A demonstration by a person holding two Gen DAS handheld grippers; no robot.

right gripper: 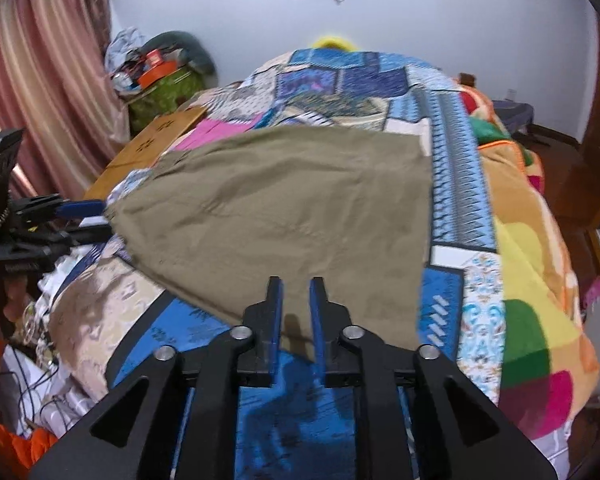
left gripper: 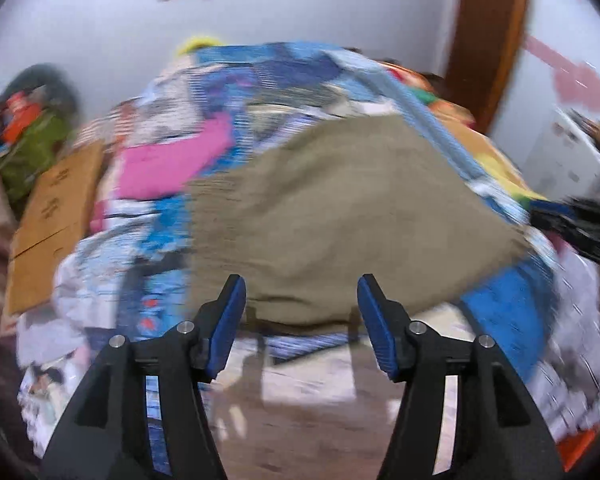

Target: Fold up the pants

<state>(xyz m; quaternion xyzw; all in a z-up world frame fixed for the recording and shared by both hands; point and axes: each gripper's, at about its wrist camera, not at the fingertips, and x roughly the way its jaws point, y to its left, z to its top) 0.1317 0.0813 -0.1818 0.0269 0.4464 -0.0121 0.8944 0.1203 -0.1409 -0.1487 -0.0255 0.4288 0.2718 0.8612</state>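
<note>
Olive-khaki pants [left gripper: 340, 208] lie spread flat on the patchwork bedspread [left gripper: 260, 80]; they also show in the right wrist view [right gripper: 284, 208]. My left gripper [left gripper: 302, 288] is open and empty, hovering just above the pants' near edge. The left wrist view is motion-blurred. My right gripper [right gripper: 296, 292] has its jaws nearly together with a narrow gap, holding nothing, over the near edge of the pants. The left gripper also shows at the left of the right wrist view [right gripper: 100, 220], at the pants' left corner.
A cardboard box [right gripper: 156, 144] lies at the bed's left side, with a pink cloth [right gripper: 216, 130] beside it. A multicoloured blanket [right gripper: 532, 280] covers the bed's right side. Pink curtains [right gripper: 40, 80] hang left; a cluttered green bag [right gripper: 164, 92] stands beyond.
</note>
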